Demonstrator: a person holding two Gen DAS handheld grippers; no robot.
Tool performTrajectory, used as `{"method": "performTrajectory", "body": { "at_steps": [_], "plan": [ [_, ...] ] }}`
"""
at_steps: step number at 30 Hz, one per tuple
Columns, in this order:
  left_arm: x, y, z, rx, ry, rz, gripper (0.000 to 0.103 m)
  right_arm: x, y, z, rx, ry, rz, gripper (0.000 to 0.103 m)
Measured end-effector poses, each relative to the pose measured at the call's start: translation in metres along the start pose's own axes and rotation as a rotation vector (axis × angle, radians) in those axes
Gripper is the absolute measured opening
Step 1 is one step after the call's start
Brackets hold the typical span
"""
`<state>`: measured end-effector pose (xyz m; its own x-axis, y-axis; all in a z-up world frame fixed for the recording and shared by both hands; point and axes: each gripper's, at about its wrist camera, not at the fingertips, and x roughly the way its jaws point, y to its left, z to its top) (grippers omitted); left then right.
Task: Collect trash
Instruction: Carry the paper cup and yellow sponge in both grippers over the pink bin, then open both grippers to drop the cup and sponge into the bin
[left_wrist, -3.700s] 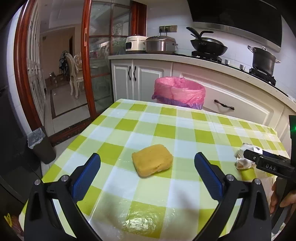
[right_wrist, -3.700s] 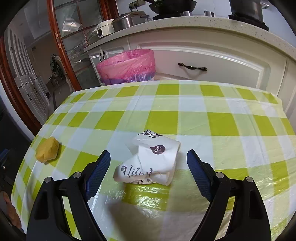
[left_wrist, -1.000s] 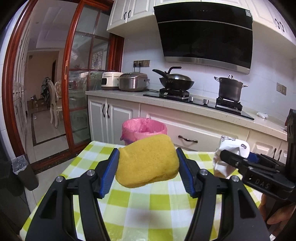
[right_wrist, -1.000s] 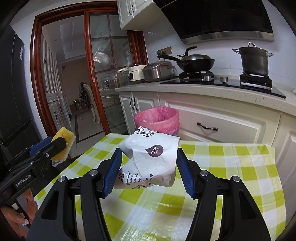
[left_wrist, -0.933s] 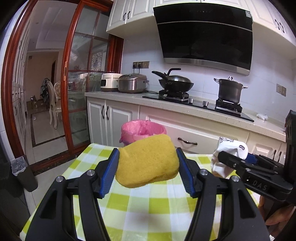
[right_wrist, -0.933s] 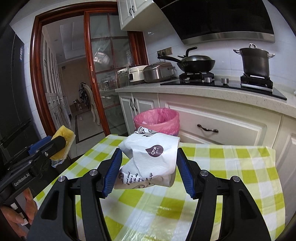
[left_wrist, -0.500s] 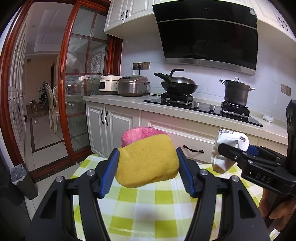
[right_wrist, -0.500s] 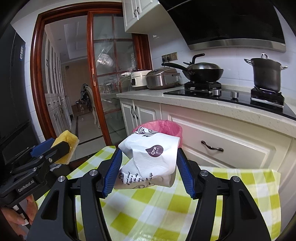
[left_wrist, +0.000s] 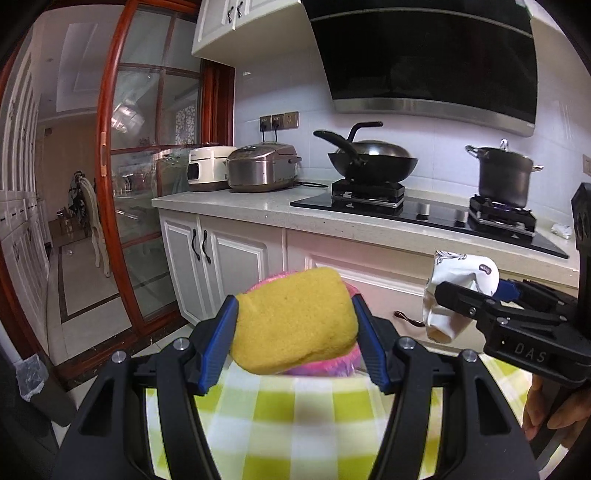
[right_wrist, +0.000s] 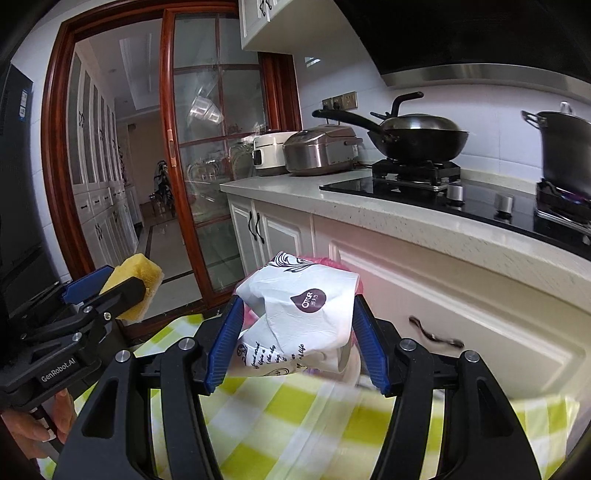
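Observation:
My left gripper is shut on a yellow sponge, held in the air over the far edge of the checked table. My right gripper is shut on a crumpled white paper cup, also held high near the table's far edge. The pink-lined trash bin sits just beyond the table and is mostly hidden behind the sponge; in the right wrist view only a strip of its pink liner shows behind the cup. Each gripper shows in the other's view, the right and the left.
White kitchen cabinets and a counter stand right behind the bin. On the counter are two rice cookers, a wok and a pot. A red-framed glass door stands at the left.
Both grippers have moved forward toward the bin and cabinets with their loads held. The bin has slipped behind the sponge and cup, and less table shows below.

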<state>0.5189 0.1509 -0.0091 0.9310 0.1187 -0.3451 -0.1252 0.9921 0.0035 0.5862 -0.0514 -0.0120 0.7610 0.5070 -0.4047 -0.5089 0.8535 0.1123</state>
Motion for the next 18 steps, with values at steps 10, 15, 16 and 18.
{"method": "performTrajectory", "body": {
  "at_steps": [10,15,16,18],
  "plan": [
    [0.135,0.031,0.026,-0.062,0.055,-0.036,0.061,0.124,-0.047,0.025,0.057,0.038,0.07,0.058],
    [0.19,0.037,0.021,-0.023,0.084,-0.015,0.061,0.166,-0.056,0.027,0.057,0.044,0.103,0.058],
    [0.196,0.039,0.019,-0.025,0.09,-0.013,0.061,0.177,-0.057,0.026,0.051,0.047,0.108,0.058],
    [0.213,0.043,0.012,-0.035,0.102,-0.013,0.062,0.189,-0.058,0.024,0.049,0.054,0.118,0.059]
  ]
}}
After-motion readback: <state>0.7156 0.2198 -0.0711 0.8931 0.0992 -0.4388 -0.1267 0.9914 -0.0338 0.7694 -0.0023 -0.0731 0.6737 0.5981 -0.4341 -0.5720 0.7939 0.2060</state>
